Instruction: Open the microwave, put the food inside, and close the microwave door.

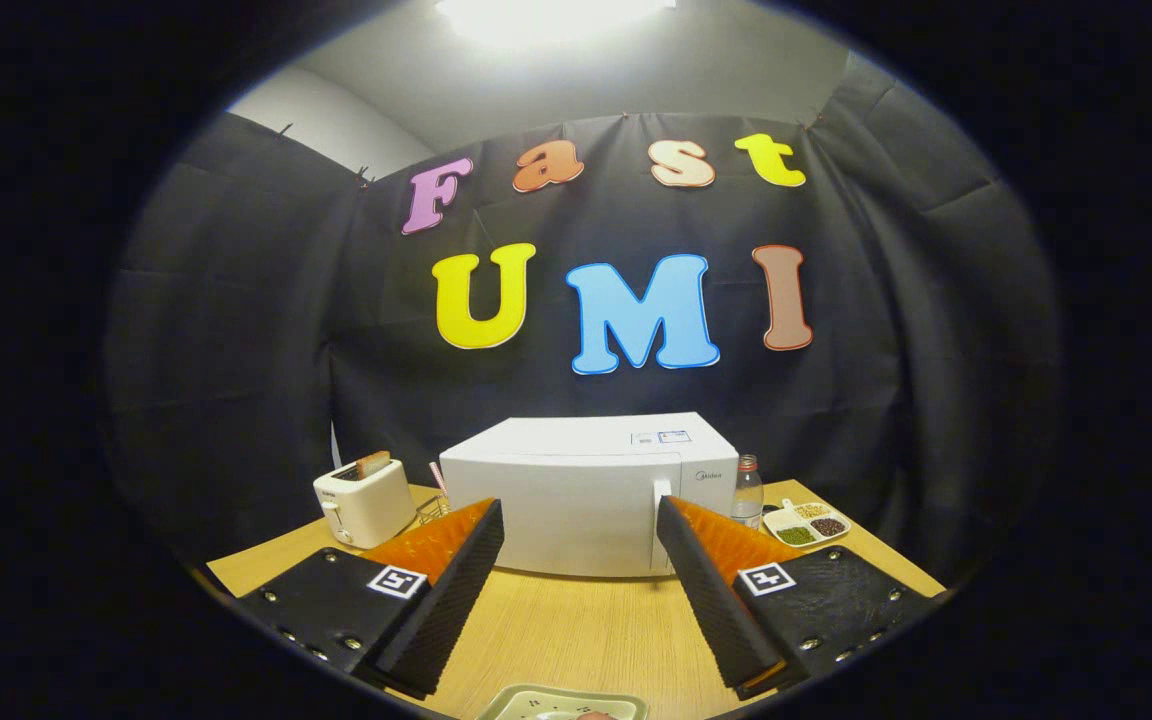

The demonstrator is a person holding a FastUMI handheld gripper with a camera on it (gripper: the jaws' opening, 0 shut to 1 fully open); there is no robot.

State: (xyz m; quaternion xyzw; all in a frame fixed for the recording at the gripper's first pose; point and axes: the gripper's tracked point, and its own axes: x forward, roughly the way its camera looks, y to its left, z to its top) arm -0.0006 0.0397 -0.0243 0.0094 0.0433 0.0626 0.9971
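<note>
A white microwave (586,495) stands at the back of the wooden table (576,630), door shut, its vertical handle (662,520) near the door's right side. My gripper (580,520) is held above the table in front of it, open wide, nothing between the fingers. The microwave's front shows in the gap between the fingers, some way beyond the tips. A pale green plate (564,703) with a bit of food on it lies on the table below and behind the fingertips, only its far rim showing.
A white toaster (364,500) with a slice of bread in it stands left of the microwave, a small wire rack (433,508) beside it. Right of the microwave are a clear bottle (747,492) and a divided dish (806,523) of beans.
</note>
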